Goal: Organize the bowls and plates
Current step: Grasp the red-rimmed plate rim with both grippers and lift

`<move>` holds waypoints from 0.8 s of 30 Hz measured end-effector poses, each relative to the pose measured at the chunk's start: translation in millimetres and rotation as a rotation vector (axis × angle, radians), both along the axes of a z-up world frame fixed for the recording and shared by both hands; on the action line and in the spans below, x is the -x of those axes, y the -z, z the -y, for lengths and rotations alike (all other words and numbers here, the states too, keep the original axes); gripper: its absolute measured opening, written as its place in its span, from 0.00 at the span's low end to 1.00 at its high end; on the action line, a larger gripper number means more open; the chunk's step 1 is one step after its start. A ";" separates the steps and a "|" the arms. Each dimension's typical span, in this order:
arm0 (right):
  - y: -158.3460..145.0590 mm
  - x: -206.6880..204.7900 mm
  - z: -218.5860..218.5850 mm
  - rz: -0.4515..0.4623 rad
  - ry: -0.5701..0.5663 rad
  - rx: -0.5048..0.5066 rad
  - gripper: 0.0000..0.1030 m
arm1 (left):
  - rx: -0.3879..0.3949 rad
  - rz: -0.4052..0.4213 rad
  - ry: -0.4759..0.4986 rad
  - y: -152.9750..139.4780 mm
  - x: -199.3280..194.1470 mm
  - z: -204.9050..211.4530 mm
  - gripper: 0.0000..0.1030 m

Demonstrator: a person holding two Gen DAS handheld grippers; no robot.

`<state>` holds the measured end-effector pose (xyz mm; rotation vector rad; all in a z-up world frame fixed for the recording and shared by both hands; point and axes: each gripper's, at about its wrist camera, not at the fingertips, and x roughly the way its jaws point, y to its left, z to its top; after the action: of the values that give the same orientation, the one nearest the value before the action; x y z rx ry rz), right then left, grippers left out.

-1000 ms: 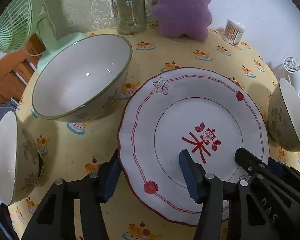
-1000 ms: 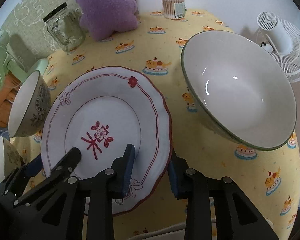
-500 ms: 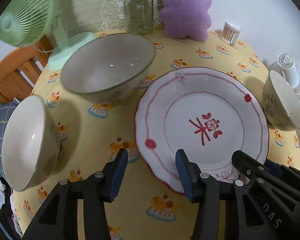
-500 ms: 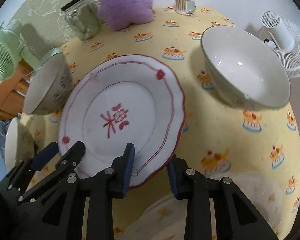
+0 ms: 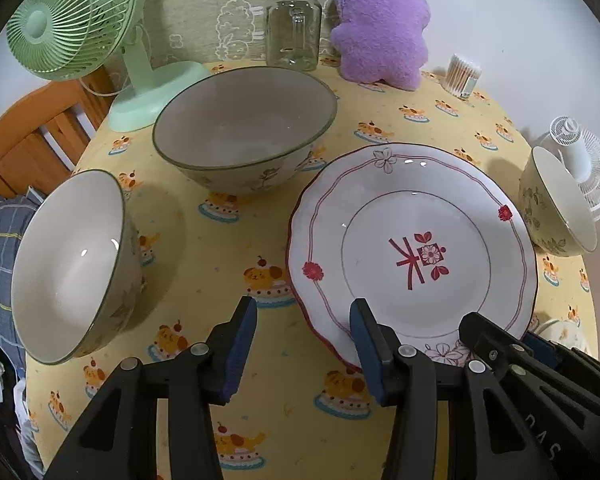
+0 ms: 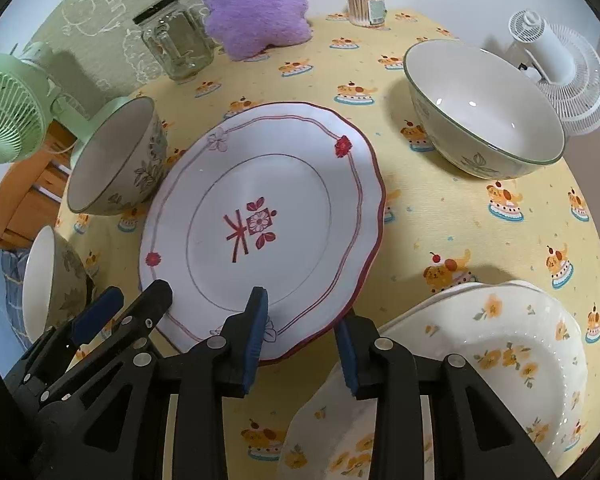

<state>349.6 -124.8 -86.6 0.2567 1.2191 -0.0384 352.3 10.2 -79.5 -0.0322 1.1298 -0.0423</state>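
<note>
Through the left wrist: red-patterned plate (image 5: 412, 248) low and right of centre on the yellow tabletop (image 5: 220, 272), near rim just beside the left gripper (image 5: 304, 344). Jaws apart, clamped on nothing; one pad over bare cloth, the other overlapping the plate's near-left rim. Cannot tell whether that pad touches the glaze. Beyond, a large bowl (image 5: 244, 128); to the left, a smaller bowl (image 5: 68, 264); at the far right, another small bowl (image 5: 556, 208), all apart from the plate.

Through the right wrist: same plate (image 6: 268, 220) at centre, near rim running between the jaws of the right gripper (image 6: 302, 340). Jaws apart here too, one pad over the rim, the other just outside it; no squeeze visible. Cannot tell whether the plate lies flat or rides slightly tilted. To the right and nearer, a floral plate (image 6: 480, 360), probably the stacking partner.

Handling, by judgement: glazed ceramic, so stiff, fairly heavy, slick and easily chipped. Best taken at the scalloped rim, pads above and below the flat border, never on the smooth well. Expect sag away from a one-edge grip; support from the opposite side advisable. Set down gently onto other crockery.
</note>
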 end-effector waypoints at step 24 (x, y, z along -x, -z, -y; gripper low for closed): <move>18.7 -63.6 29.2 0.004 -0.058 0.144 0.42 | -0.011 -0.012 -0.005 22.1 -46.1 27.6 0.54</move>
<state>413.2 -153.9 -105.3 0.0959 1.2127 -0.0748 398.4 -17.3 -101.6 -0.0253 1.1422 -0.0316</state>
